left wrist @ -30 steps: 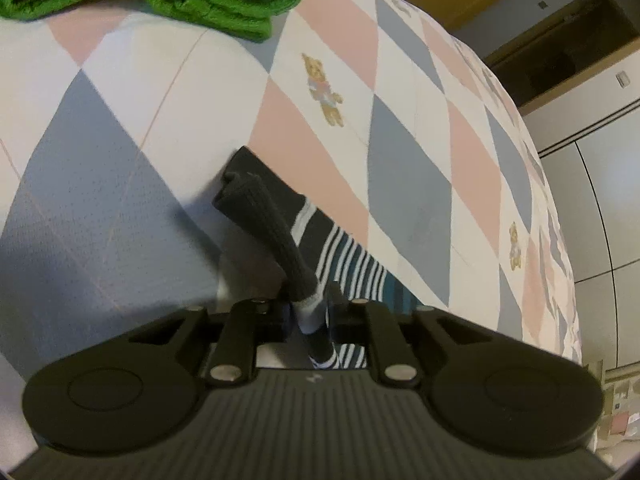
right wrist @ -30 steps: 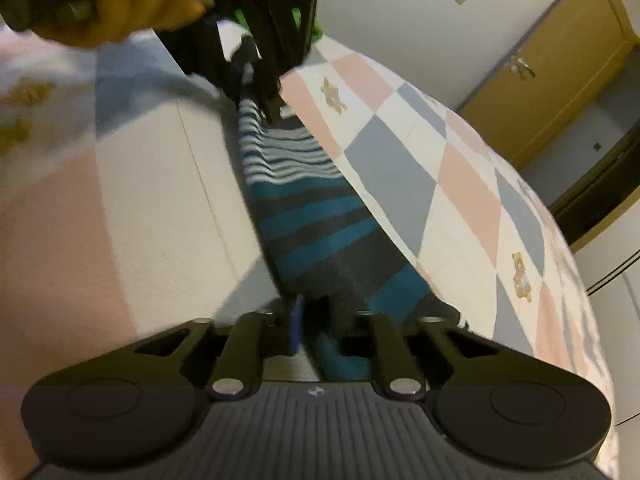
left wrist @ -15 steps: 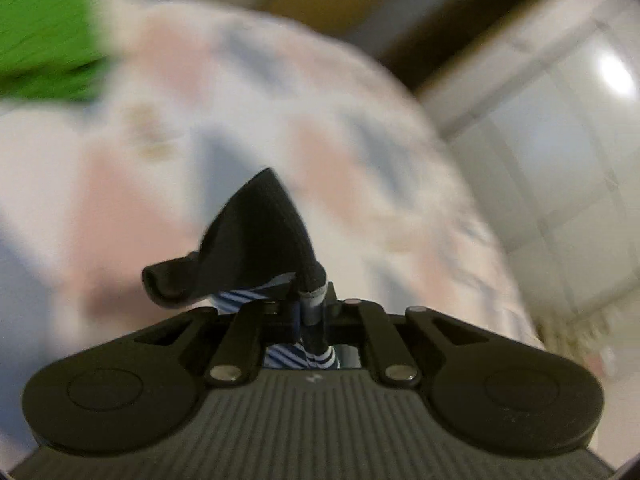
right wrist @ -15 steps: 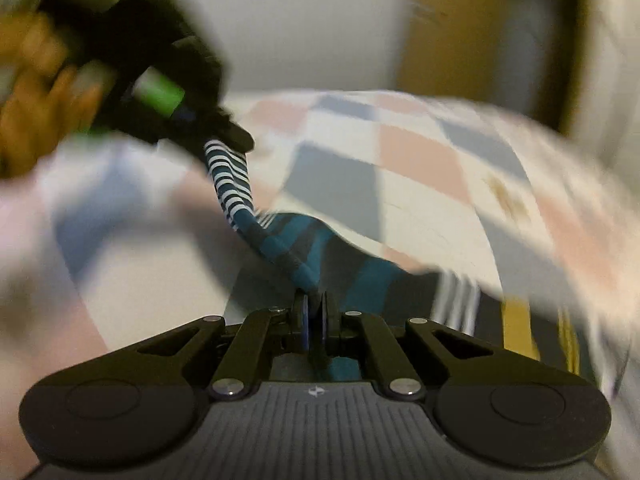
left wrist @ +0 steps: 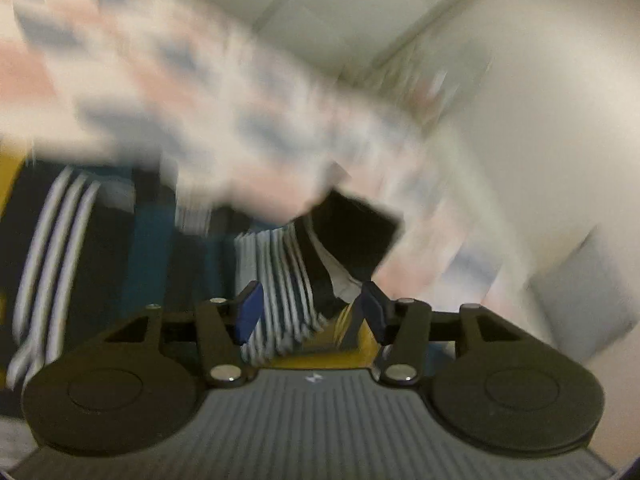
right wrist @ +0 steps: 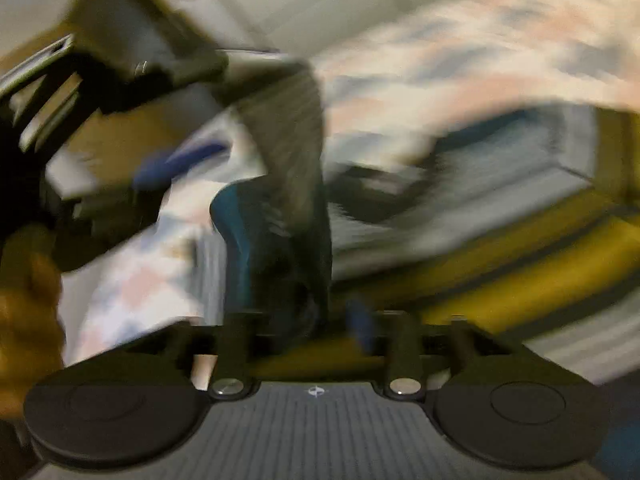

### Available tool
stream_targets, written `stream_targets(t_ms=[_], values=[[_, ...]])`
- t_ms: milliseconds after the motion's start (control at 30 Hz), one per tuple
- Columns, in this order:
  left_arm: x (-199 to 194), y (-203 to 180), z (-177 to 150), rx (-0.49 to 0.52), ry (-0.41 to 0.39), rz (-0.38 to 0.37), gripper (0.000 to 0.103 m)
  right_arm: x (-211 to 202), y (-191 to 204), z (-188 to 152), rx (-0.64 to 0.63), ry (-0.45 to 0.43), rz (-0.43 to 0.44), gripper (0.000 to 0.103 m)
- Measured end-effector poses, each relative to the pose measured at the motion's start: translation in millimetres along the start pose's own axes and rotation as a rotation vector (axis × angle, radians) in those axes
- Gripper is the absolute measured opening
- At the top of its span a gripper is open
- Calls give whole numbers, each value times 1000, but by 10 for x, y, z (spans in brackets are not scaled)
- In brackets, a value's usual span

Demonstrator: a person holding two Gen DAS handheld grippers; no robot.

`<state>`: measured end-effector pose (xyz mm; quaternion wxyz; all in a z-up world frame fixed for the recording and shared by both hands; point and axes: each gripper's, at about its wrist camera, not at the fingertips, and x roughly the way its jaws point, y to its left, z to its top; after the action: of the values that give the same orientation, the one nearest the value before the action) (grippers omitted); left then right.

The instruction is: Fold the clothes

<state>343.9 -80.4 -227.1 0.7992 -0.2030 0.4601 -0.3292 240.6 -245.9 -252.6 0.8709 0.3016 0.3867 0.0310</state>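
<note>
Both views are pretty rough here, with heavy motion blur everywhere. In the left wrist view the patterned bedspread [left wrist: 168, 92] is smeared into soft pastel streaks, and only the left tool [left wrist: 310, 314] body at the bottom stays crisp, blue pads included. The striped garment [left wrist: 280, 280] is half readable, with stripes doubling up. The right wrist view is worse: the right tool [right wrist: 304, 328] fingers are smudged themselves, and the yellow cloth [right wrist: 520, 264] runs in diagonal streaks. The light is dim, warm indoor stuff with a yellowish cast and no hard glare; the pale wall [left wrist: 540, 100] looks evenly lit. There's fisheye bending all round and dark vignette corners.
</note>
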Motion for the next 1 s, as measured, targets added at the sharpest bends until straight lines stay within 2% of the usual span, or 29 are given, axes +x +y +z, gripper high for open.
stream_targets(t_ms=[67,133,267,333,400,467,600,733,800,867,900,933,1000], values=[[175,54,-305,-8,89,76,48,-106,-490,0,80,58,-80,55],[121,188,-524,-44,115,120,48,-200,-856,10,173,65,-77,55],[-169,475,-728,-77,89,273,48,-267,-1358,239,288,10,23,55],[-269,577,-701,-69,60,340,48,-154,-1465,388,300,-8,31,55],[-323,661,-624,-75,39,373,46,-33,-1534,531,304,-22,2,53],[-377,741,-547,-80,20,404,45,37,-1605,690,286,-43,-84,49],[-417,819,-487,-108,32,406,45,68,-1723,891,221,-78,-165,48],[-449,1015,-563,-200,50,409,45,267,-1823,946,219,-8,-198,48],[-472,1160,-618,-272,40,414,45,307,-1804,920,191,11,-185,47],[-492,1276,-613,-326,11,393,45,380,-1753,941,158,27,-133,25],[-502,1334,-610,-353,-4,383,45,380,-1707,947,134,34,-122,6],[-513,1392,-607,-381,-19,372,45,380,-1660,954,111,41,-112,5],[-508,1471,-569,-410,-43,358,45,292,-1544,988,55,-3,-91,4]])
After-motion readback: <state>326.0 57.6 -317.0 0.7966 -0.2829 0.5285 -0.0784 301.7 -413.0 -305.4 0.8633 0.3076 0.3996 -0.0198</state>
